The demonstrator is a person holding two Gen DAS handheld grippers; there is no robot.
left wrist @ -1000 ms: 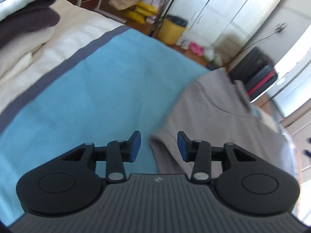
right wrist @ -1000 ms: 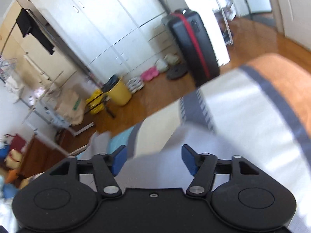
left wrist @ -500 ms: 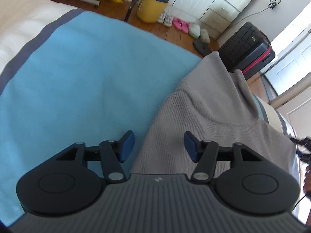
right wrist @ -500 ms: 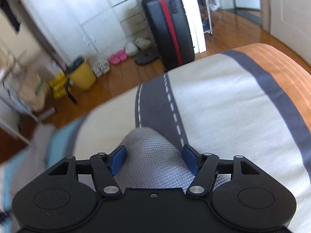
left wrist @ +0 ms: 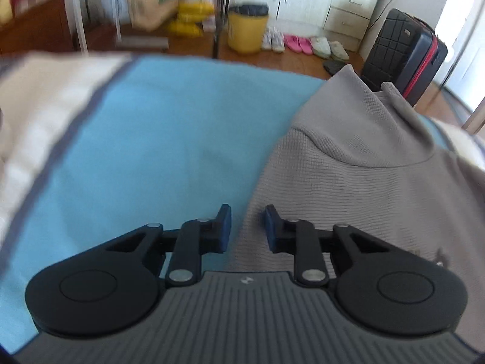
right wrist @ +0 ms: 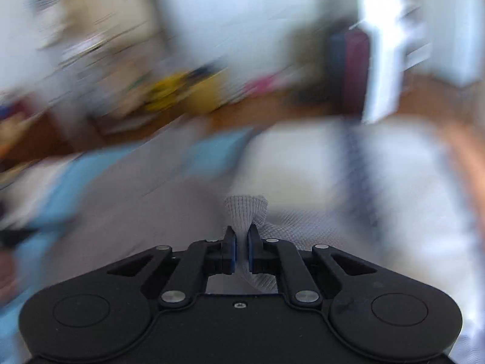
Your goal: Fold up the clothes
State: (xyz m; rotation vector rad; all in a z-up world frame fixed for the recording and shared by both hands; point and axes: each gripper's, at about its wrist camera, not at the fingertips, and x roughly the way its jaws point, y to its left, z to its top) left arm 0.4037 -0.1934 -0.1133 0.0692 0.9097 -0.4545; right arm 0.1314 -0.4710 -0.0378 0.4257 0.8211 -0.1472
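A grey waffle-knit garment lies spread on a blue sheet, collar toward the far edge of the bed. My left gripper hovers low over the garment's left edge. Its jaws are closing, with that edge between them and a gap still showing beside the left pad. In the right wrist view, which is heavily blurred, my right gripper is closing and its pads pinch a raised fold of the grey garment. The fold sticks up in front of the fingertips.
Cream bedding with a dark stripe lies left of the blue sheet. Beyond the bed's edge, a yellow bin, pairs of shoes and a black suitcase stand on the wooden floor. White striped bedding lies to the right.
The left jaws have narrowed over the garment's edge. The right jaws, which stood wide around a mound of grey fabric, have come together on a pinch of it, and the right view now swings in blur.
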